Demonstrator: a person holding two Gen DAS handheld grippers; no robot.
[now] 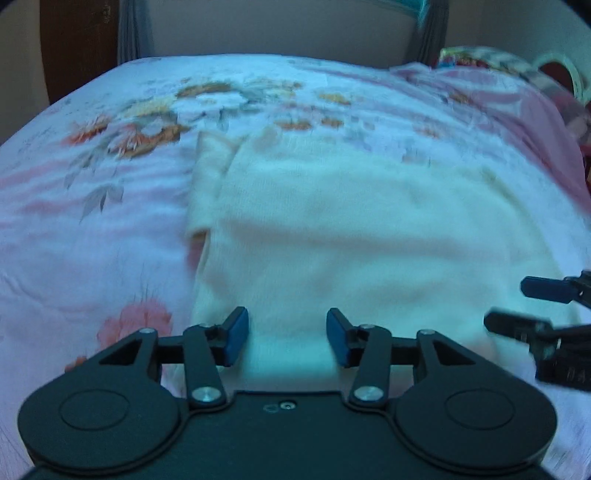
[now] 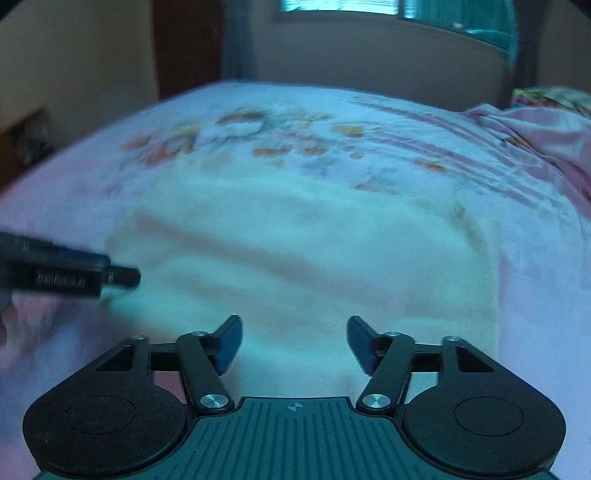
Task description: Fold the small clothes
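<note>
My left gripper [image 1: 287, 338] hangs over the near edge of a cream knit garment [image 1: 332, 236], its blue pads [image 1: 236, 336] parted with only cloth showing in the gap below them; nothing is pinched between them. My right gripper [image 2: 294, 341] is spread wider, its jaws likewise apart over the same cream knit garment [image 2: 295, 251], and I grip nothing with it either.

The garment lies flat on the bed, on a pink-and-white bedsheet [image 1: 92, 206] printed with orange and red flowers. It looks folded into a broad rectangle: from the left wrist view a narrower flap or sleeve [image 1: 210, 173] runs along its left side, with a small gap of shadow under that edge. In the right wrist view its right edge runs straight toward me, and the sheet [image 2: 535, 295] shows beyond it.

Each gripper shows in the other's camera: my right one comes in from the right edge of the left view [image 1: 517, 306], its two dark fingers one above the other and apart, near the garment's lower right corner. My left one [image 2: 125, 277] reaches in from the left edge of the right view, at the garment's left edge.

A crumpled pink cloth [image 2: 524, 125] lies at the far right of the bed, and a window [image 2: 340, 5] sits in the wall behind. Both views are blurred.
</note>
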